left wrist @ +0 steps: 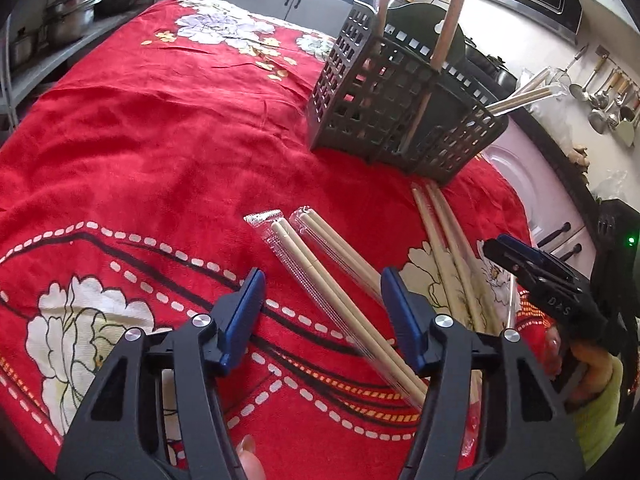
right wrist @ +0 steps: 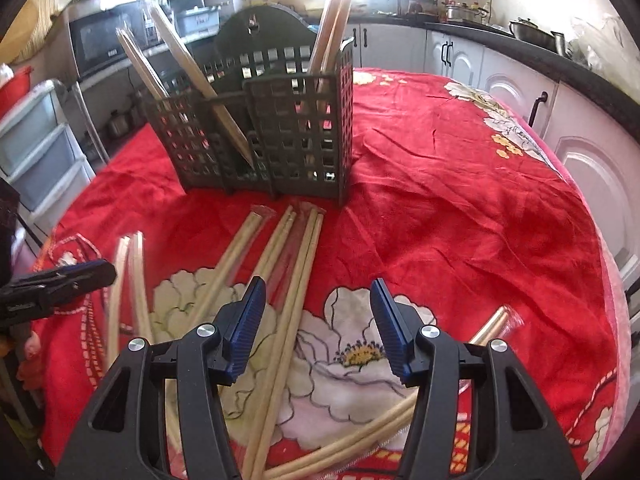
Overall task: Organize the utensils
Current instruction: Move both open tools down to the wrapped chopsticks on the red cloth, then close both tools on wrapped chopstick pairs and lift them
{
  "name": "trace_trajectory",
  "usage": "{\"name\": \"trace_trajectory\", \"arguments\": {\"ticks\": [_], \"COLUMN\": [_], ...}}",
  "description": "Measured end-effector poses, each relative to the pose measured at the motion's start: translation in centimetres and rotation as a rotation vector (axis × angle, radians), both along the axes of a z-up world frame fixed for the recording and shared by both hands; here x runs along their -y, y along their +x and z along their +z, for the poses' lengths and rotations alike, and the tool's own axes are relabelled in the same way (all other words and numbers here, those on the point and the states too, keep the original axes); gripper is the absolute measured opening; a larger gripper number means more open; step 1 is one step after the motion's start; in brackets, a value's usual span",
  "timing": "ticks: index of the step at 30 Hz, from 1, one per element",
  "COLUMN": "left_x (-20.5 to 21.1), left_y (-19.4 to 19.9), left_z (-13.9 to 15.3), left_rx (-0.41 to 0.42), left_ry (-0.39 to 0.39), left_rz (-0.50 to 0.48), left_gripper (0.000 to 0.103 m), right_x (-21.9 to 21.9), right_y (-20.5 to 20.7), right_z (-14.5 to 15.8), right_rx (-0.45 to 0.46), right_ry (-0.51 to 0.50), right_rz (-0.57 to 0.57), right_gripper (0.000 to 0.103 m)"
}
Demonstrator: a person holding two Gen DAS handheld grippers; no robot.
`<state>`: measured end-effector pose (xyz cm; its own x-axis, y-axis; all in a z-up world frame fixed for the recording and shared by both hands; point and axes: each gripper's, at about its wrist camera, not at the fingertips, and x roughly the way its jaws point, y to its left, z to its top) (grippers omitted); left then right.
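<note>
A dark grey perforated utensil caddy (left wrist: 404,108) stands on the red floral cloth (left wrist: 168,128) and holds several wrapped chopstick pairs upright. It also shows in the right wrist view (right wrist: 276,132). More wrapped chopstick pairs (left wrist: 332,280) lie flat on the cloth in front of it, also seen in the right wrist view (right wrist: 280,280). My left gripper (left wrist: 322,308) is open and empty, jaws either side of two pairs, above them. My right gripper (right wrist: 318,320) is open and empty over the loose chopsticks. It appears at the right of the left wrist view (left wrist: 536,276).
White cabinets (right wrist: 520,92) and a dark countertop run along the far side. Pots (left wrist: 68,16) stand on a shelf at left. Hanging ladles (left wrist: 600,96) are on the wall at right. Plastic drawers (right wrist: 36,148) stand beside the table.
</note>
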<state>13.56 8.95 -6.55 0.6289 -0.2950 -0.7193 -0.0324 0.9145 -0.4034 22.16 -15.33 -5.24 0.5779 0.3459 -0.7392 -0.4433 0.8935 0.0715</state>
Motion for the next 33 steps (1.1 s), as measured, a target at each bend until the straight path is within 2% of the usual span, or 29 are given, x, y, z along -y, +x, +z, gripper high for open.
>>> {"name": "trace_trajectory", "arguments": {"ticks": [5, 10, 12, 18, 25, 33], "left_x": [0.0, -1.0, -1.4, -1.6, -1.8, -2.2], "left_y": [0.3, 0.7, 0.8, 1.3, 1.9, 2.8], "left_z": [-0.1, -0.4, -0.5, -0.5, -0.5, -0.8], "left_rx": [-0.005, -0.018, -0.024, -0.031, -0.033, -0.03], "left_ry": [0.015, 0.01, 0.007, 0.007, -0.001, -0.029], "left_rz": [0.008, 0.028, 0.032, 0.033, 0.03, 0.032], "left_gripper": [0.048, 0.032, 0.029, 0.029, 0.029, 0.029], "right_x": [-1.0, -2.0, -2.3, -2.7, -2.8, -2.1], "right_y": [1.4, 2.8, 3.3, 5.0, 6.9, 8.0], "right_z": [-0.9, -1.6, -1.8, -2.2, -2.3, -2.1], "right_rx": [-0.02, -0.032, -0.031, -0.048, -0.069, -0.066], "right_ry": [-0.051, -0.094, -0.111, -0.127, -0.092, -0.065], "right_rz": [-0.001, 0.004, 0.007, -0.018, -0.051, -0.072], "right_gripper": [0.048, 0.046, 0.044, 0.041, 0.036, 0.014]}}
